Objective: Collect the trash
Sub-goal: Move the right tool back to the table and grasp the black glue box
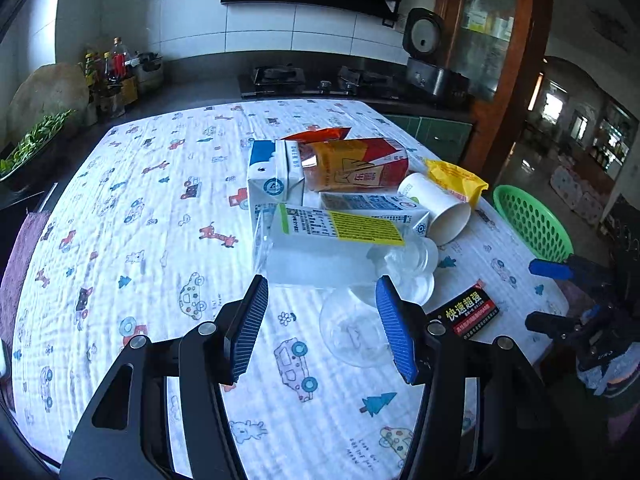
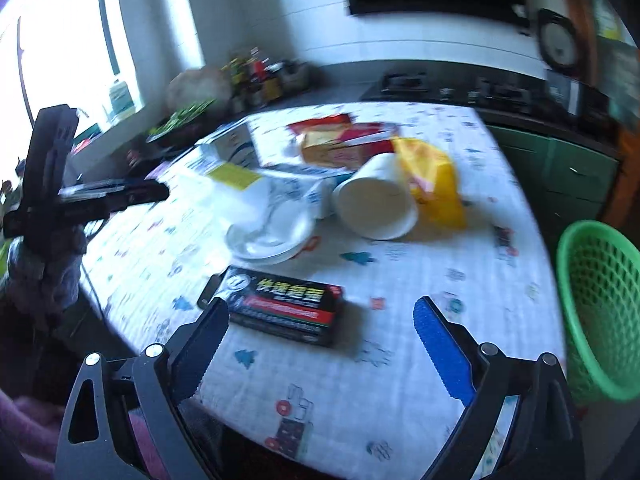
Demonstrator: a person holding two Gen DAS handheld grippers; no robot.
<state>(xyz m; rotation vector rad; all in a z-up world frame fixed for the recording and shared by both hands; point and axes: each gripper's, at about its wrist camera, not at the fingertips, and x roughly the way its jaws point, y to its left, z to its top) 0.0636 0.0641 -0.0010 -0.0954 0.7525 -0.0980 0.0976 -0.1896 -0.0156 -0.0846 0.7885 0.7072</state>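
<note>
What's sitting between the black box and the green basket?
Nothing: in the right wrist view only bare printed tablecloth lies between the black box and the green basket off the table edge.

- Daylight floods in through the window [image 2: 60, 60], blown out to white in the right wrist view.
- That view is smeared with motion blur; the left wrist view is sharp.
- Both bend strongly at their dark edges.
- Soft shadows fall on the tablecloth [image 1: 140, 220].

Left claw [image 1: 322, 292] gapes empty, tilted downward; right claw [image 2: 320, 322], somewhat blurred, seems spread wider.
</note>
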